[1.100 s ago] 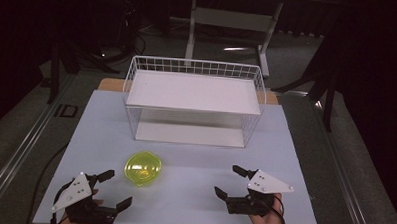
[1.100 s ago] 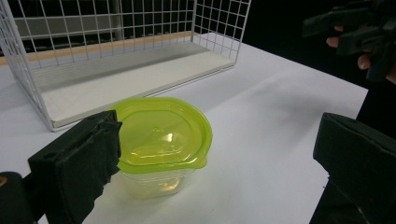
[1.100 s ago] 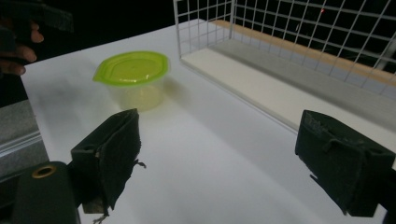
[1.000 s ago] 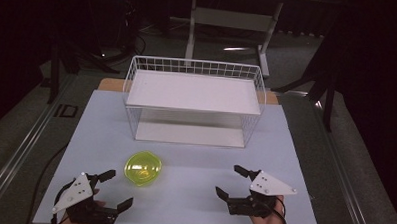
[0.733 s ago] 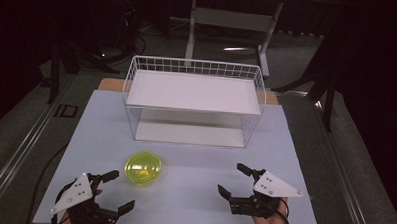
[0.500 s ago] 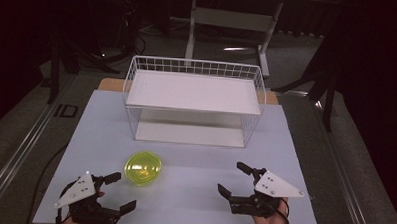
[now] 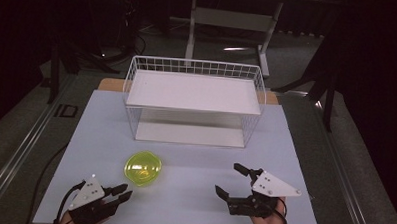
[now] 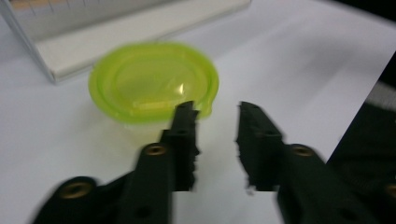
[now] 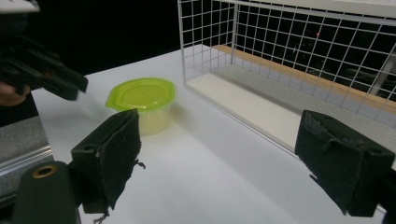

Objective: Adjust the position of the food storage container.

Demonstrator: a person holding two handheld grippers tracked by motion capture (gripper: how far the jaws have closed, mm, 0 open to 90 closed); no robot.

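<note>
The little green tub [image 7: 143, 168] with its lid on sits on the white table [image 7: 193, 202], near you and a bit left, in front of the wire basket [image 7: 194, 102]. Your left gripper [image 7: 125, 194] is just beside it, jaws a little apart, holding nothing. Your right gripper [image 7: 232, 180] is wide open and empty. The tub looks light, thin and a bit slippery. Pinch its rim or sides softly, so it won't squash.

The high view looks down from above; both low gripper views share the green container [image 7: 142, 168].
</note>
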